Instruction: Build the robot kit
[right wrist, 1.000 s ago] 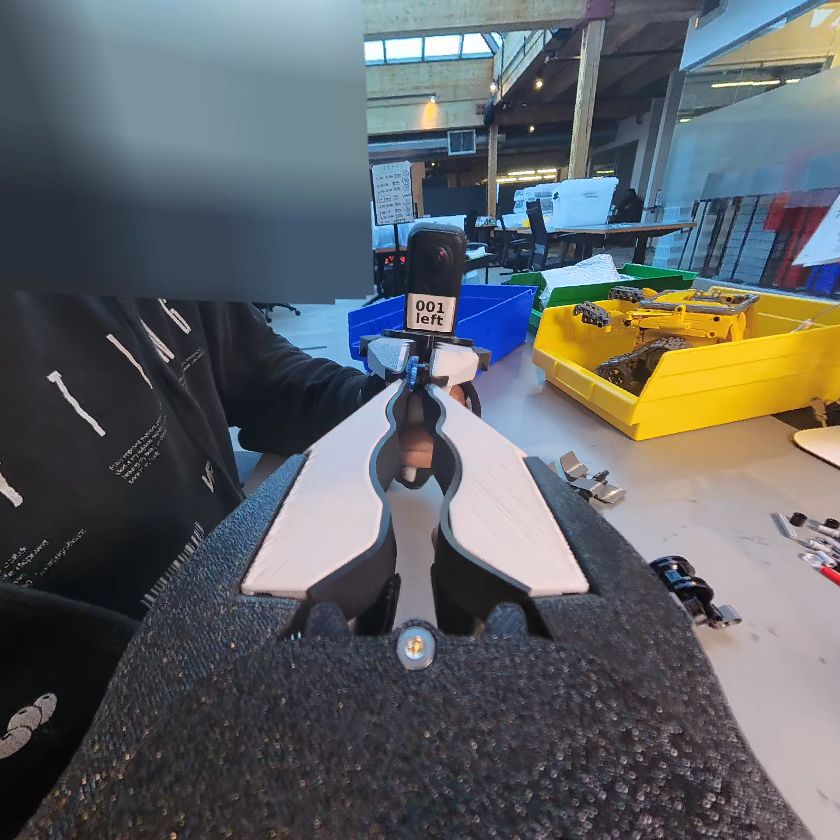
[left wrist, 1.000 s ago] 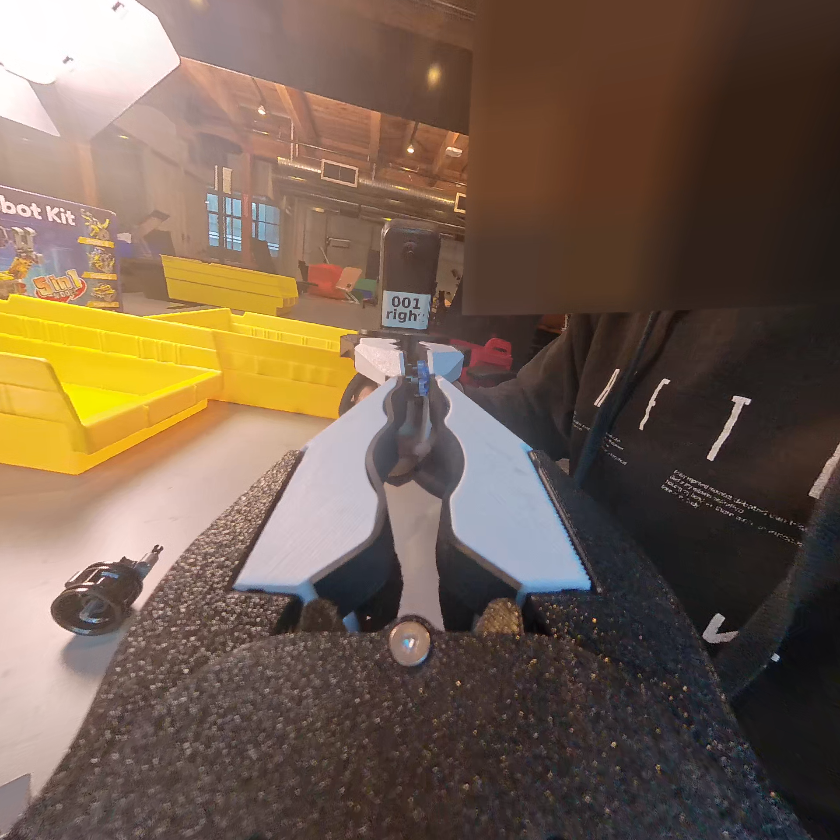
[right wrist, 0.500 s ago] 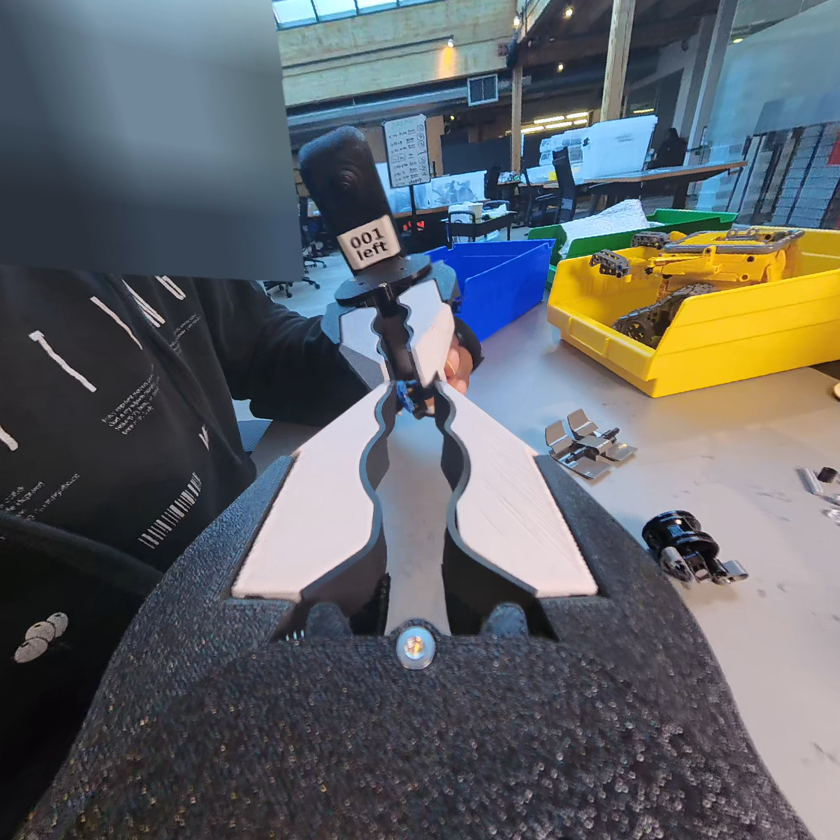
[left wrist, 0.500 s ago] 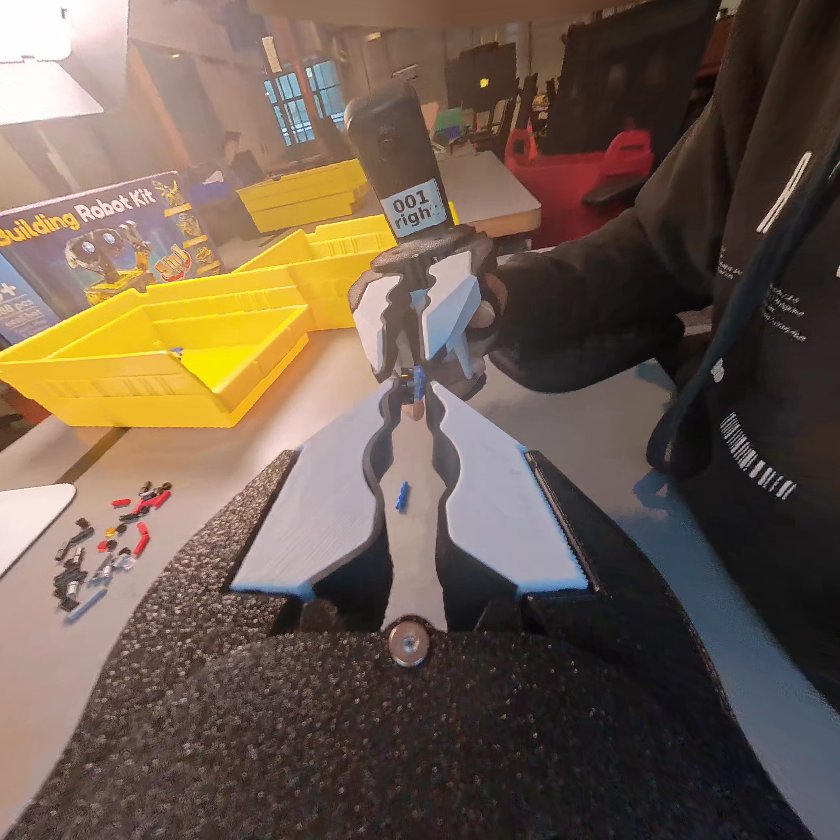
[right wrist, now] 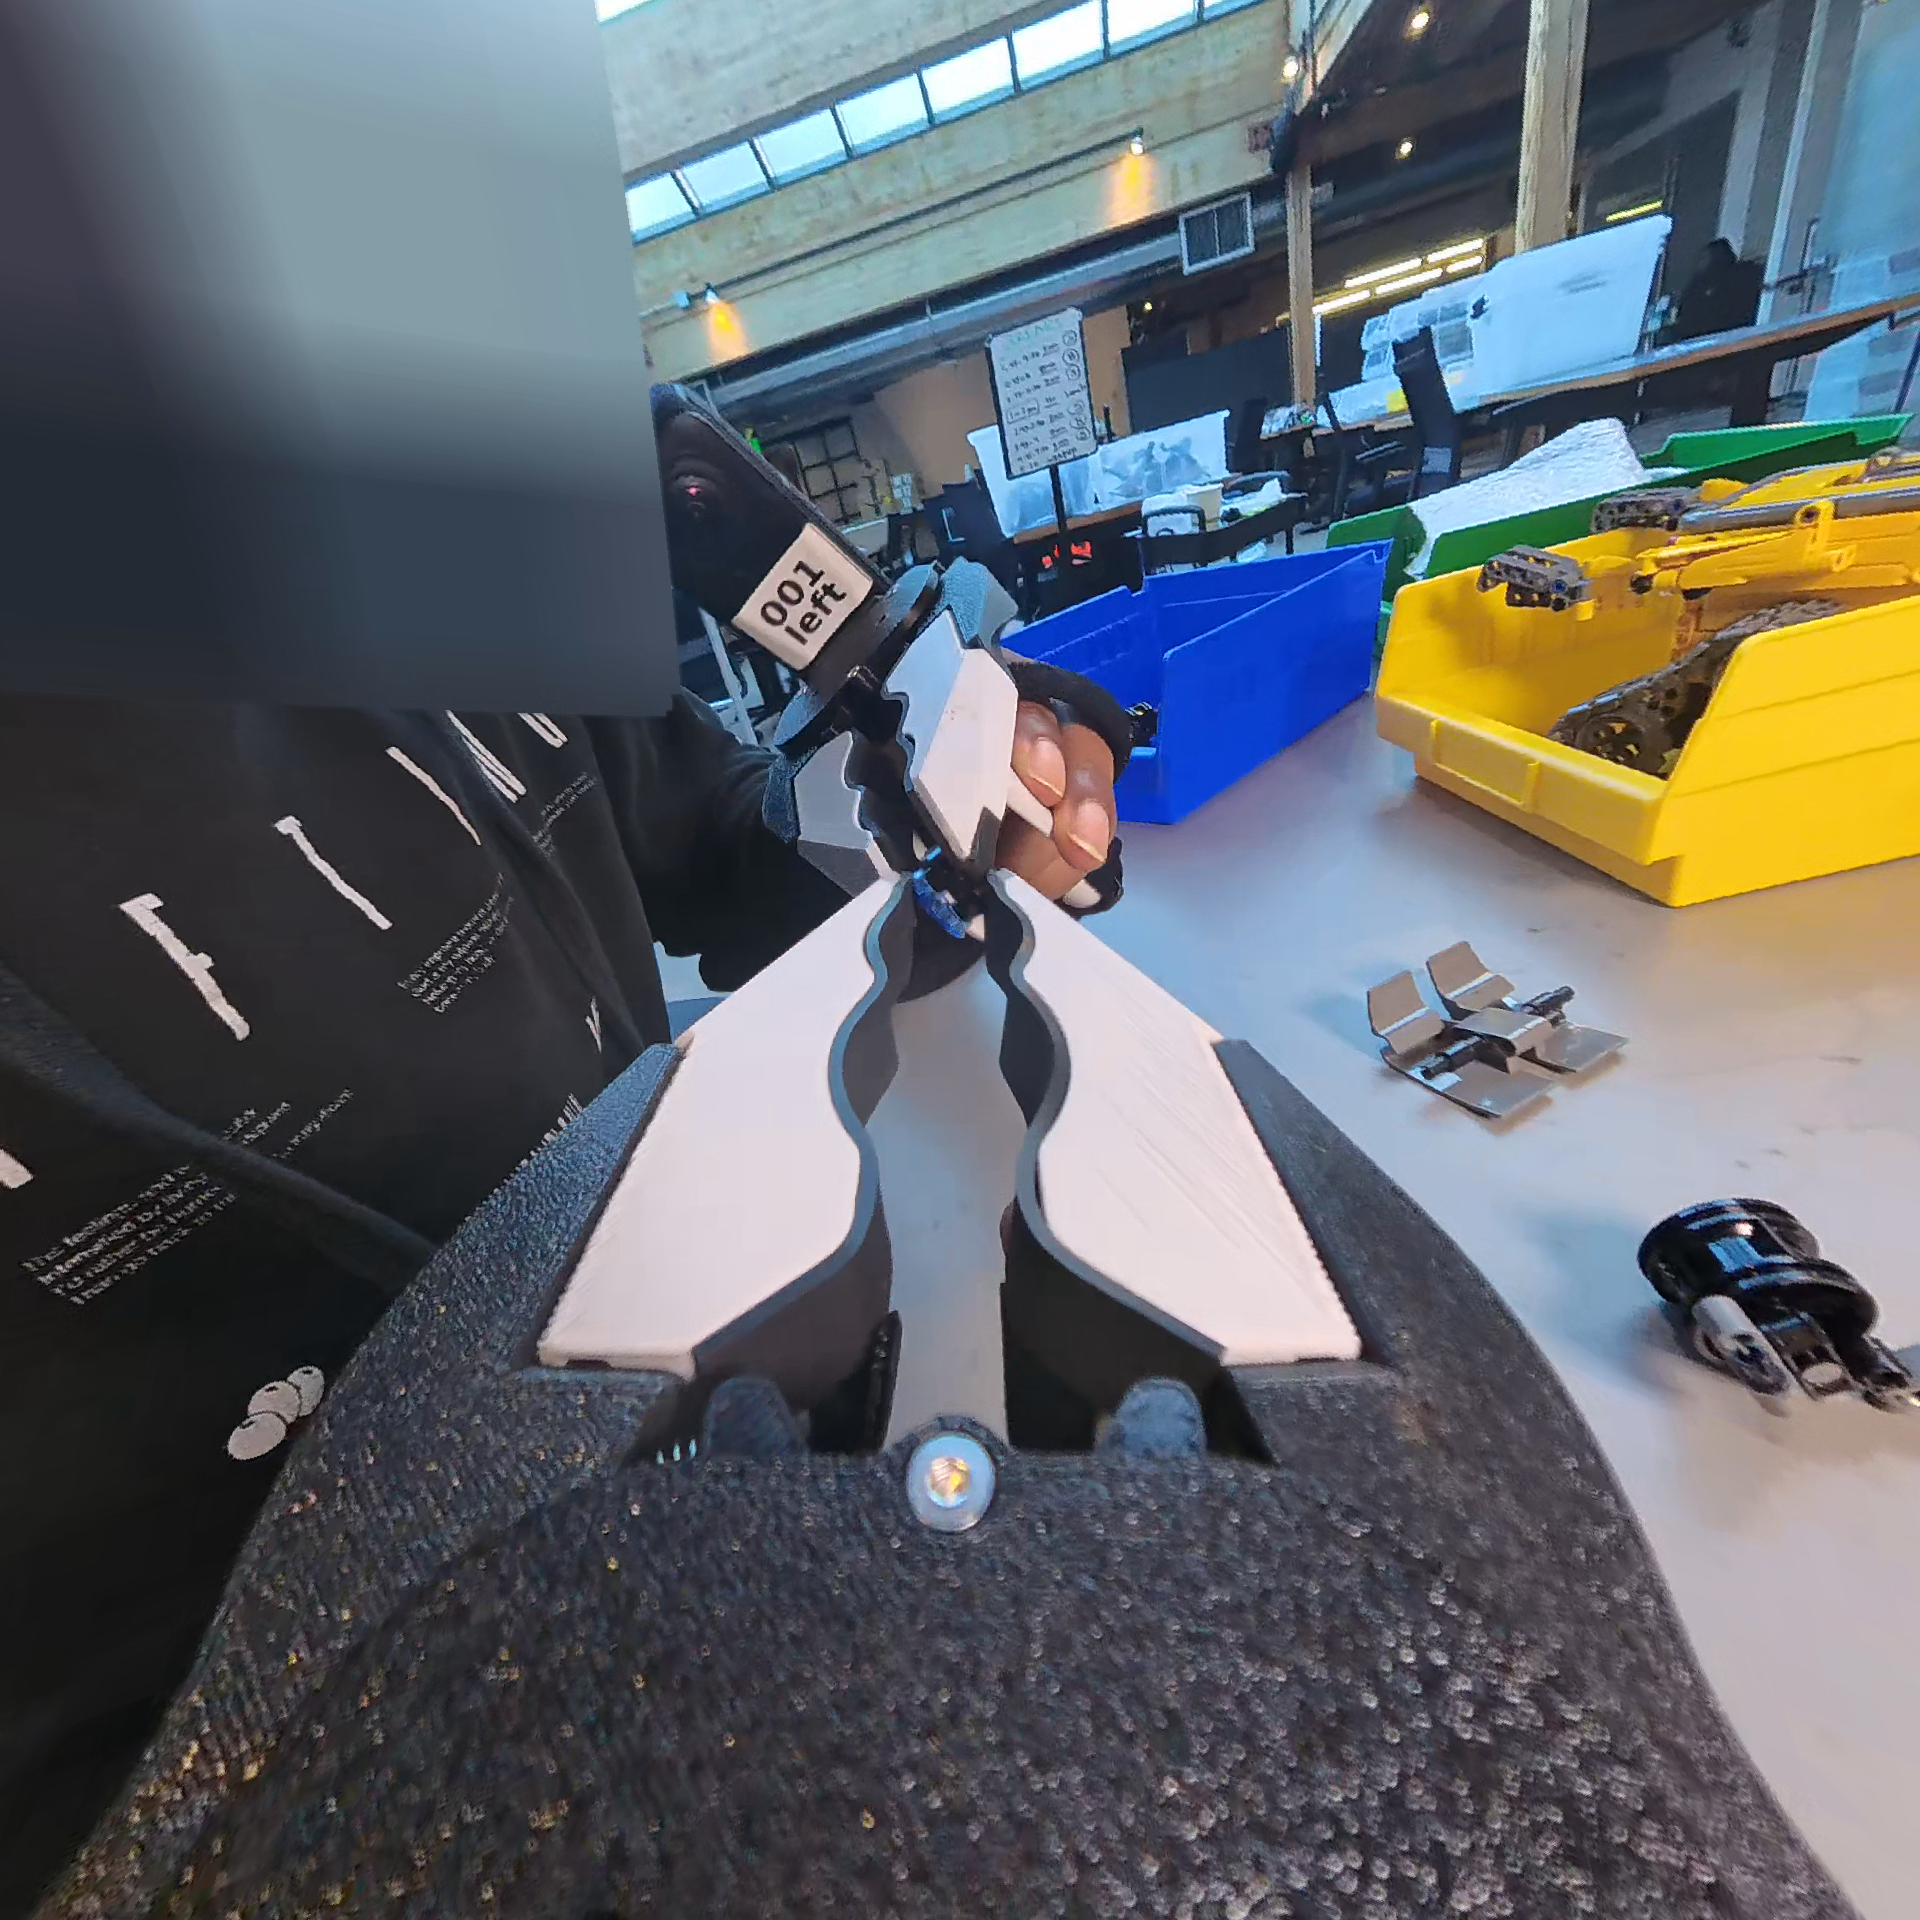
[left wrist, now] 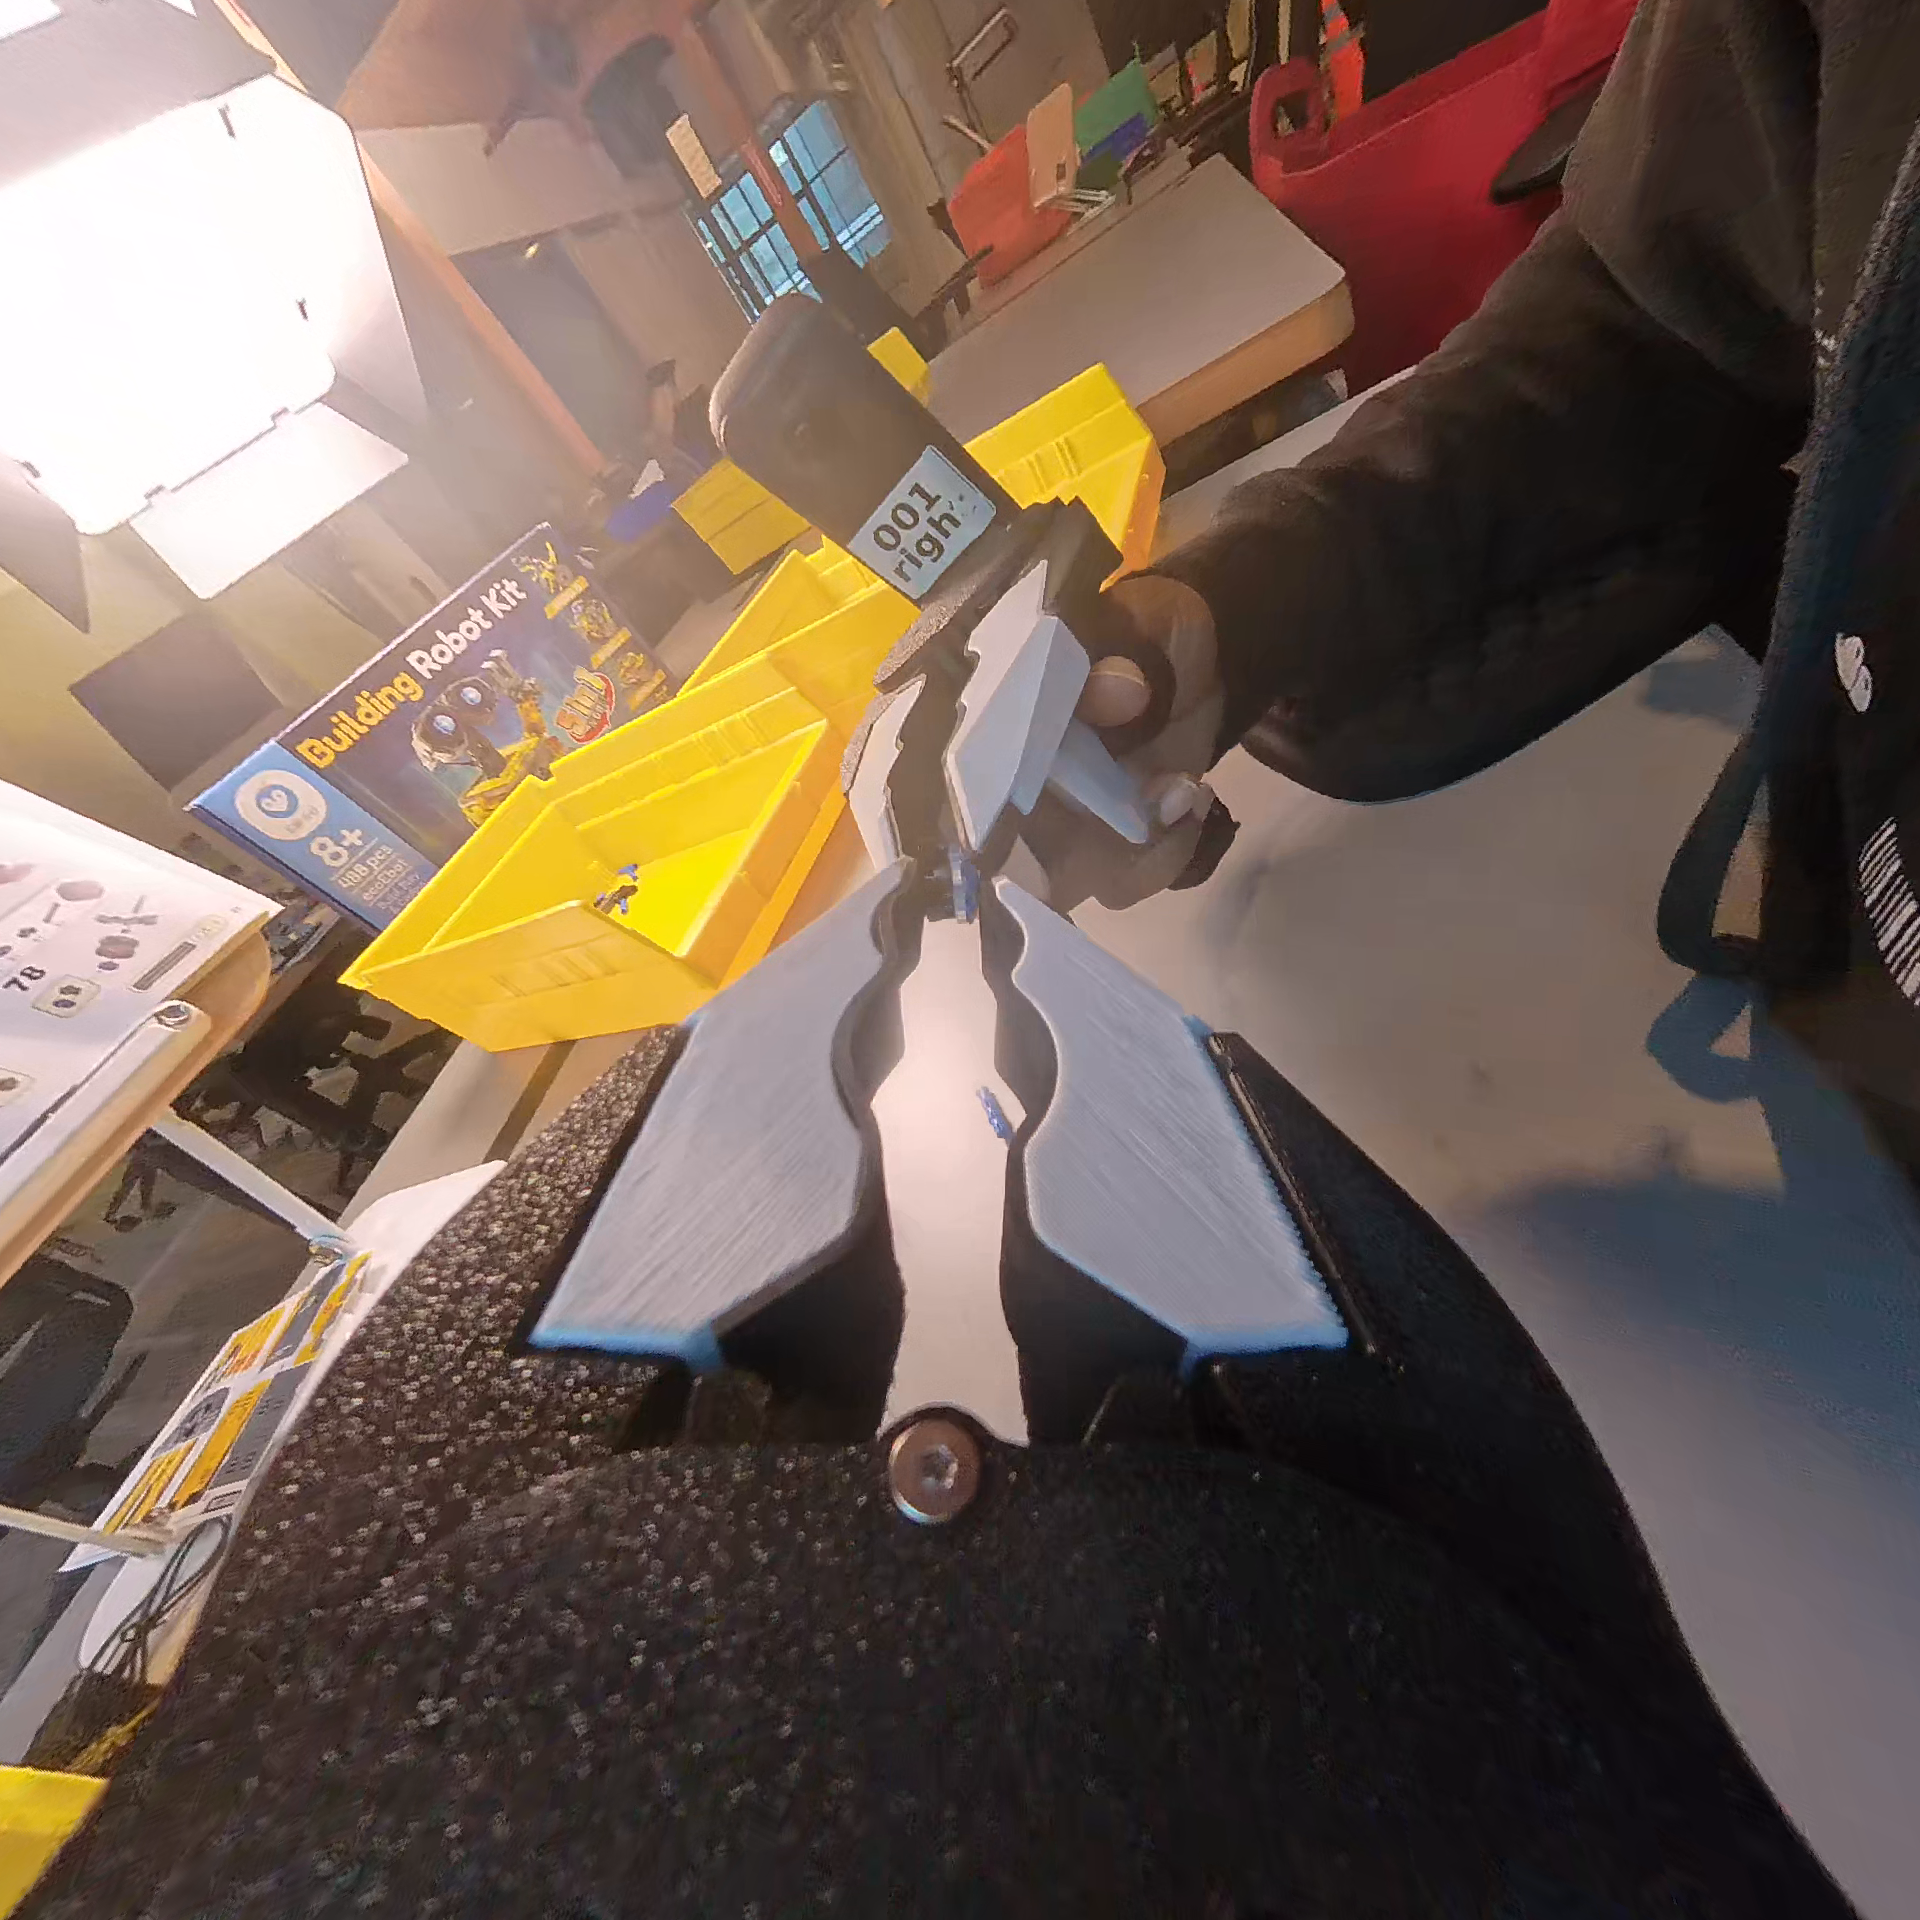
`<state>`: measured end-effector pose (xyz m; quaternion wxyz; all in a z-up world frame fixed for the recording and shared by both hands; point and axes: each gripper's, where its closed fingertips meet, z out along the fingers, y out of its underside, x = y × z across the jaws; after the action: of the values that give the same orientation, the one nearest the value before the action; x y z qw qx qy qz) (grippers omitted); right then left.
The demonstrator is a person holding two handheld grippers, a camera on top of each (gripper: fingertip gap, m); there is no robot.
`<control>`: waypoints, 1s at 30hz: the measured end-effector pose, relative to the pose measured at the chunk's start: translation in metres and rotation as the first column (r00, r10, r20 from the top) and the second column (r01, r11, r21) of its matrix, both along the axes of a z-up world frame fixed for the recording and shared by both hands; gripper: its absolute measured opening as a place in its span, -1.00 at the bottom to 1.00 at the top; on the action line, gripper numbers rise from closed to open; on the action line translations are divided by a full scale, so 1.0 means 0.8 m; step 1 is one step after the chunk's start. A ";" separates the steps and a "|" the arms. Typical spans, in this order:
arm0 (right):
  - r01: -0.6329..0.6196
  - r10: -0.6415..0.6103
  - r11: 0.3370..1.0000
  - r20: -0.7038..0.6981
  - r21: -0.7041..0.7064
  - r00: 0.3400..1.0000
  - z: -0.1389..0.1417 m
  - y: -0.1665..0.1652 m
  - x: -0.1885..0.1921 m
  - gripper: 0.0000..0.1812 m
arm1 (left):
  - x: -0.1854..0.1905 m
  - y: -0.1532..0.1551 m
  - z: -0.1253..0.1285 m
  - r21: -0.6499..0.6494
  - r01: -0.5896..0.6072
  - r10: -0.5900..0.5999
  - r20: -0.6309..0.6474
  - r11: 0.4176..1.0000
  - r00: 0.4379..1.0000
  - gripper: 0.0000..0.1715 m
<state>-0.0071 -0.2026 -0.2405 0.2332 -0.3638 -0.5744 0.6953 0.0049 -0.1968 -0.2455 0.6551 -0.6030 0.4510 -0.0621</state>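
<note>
Left wrist view: the left gripper [left wrist: 948,896] sits nose to nose with the right gripper [left wrist: 935,868], held in a hand [left wrist: 1138,686] just beyond the jaws. A small blue piece [left wrist: 962,888] sits right where the two sets of tips meet. The left jaws are nearly together with a thin gap. I honestly can't tell if they're clamped on the piece or only beside it. A loose blue bit [left wrist: 992,1110] lies on the table [left wrist: 1455,1039] under the jaws, hugging the right finger. A yellow bin [left wrist: 540,966] and a kit box [left wrist: 416,727] are off to the left.

Right wrist view: same meeting from the other side. The right jaws are drawn close at the tips, blue piece between them, and again I can't tell whose grip it is. A metal clip [right wrist: 1496,1029] and a black round part [right wrist: 1756,1288] lie well to the right, with a blue bin [right wrist: 1247,665] past the jaws.

My take: with something this tiny held only at the tips, any twist between the grippers could pop it out, so keep them squared up and move slowly.

Versus half a second ago, the left view has rolled hard. The scattered small parts left of the jaws are gone from view, and the loose blue bit has shifted from mid-gap to beside the right finger. In the right view the left gripper leans over further.
</note>
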 end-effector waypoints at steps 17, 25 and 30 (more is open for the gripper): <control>0.049 -0.040 0.976 0.047 -0.213 0.998 0.009 0.017 -0.014 -0.88 | -0.013 0.013 0.012 -0.299 0.112 0.027 0.423 0.948 0.906 -0.90; 0.104 -0.060 0.932 0.136 -0.347 0.989 0.003 0.030 -0.026 -0.86 | -0.024 0.025 0.007 -0.422 0.139 0.114 0.521 0.896 0.846 -0.89; 0.110 -0.060 0.905 0.133 -0.412 0.989 0.006 0.039 -0.026 -0.84 | -0.030 0.028 0.009 -0.504 0.334 0.155 0.704 0.796 0.693 -0.90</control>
<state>-0.0280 -0.1712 -0.2353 0.1462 -0.4700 -0.4084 0.7687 -0.0190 -0.1744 -0.2379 0.5482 -0.6801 0.1475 -0.4639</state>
